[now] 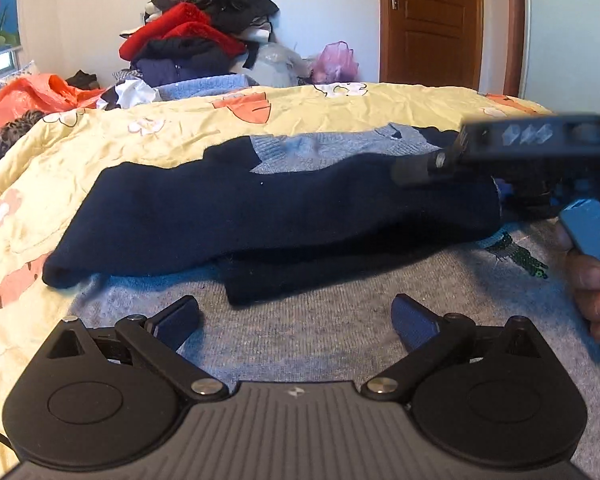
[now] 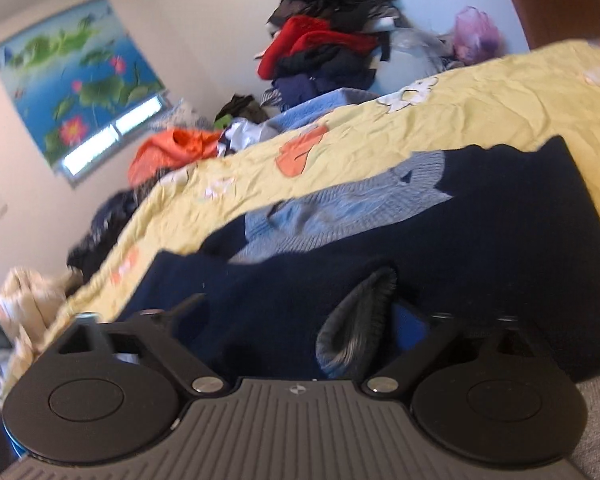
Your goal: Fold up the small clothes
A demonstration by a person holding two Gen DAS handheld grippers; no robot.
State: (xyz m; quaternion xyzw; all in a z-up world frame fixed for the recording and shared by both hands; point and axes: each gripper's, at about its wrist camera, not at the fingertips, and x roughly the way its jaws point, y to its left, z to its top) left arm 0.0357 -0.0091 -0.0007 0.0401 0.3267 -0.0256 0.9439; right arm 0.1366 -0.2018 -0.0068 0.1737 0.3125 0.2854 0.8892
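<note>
A small sweater with a grey body [image 1: 340, 332], navy sleeves [image 1: 260, 208] and a light blue collar [image 1: 340, 144] lies on the yellow bed cover [image 1: 140, 140]. One navy sleeve is folded across the body. My left gripper [image 1: 296, 316] is open and empty, low over the grey body. My right gripper [image 2: 300, 316] is open above the navy sleeve [image 2: 480, 240]; the sleeve's grey cuff [image 2: 356, 320] sits between its jaws, ungripped. The right gripper also shows in the left wrist view [image 1: 540, 152], at the sleeve's right end.
A tall pile of clothes [image 1: 204, 28] stands at the far side of the bed, with an orange garment [image 1: 40, 96] to its left and a pink bag [image 1: 336, 60] to its right. A wooden door [image 1: 432, 20] is behind.
</note>
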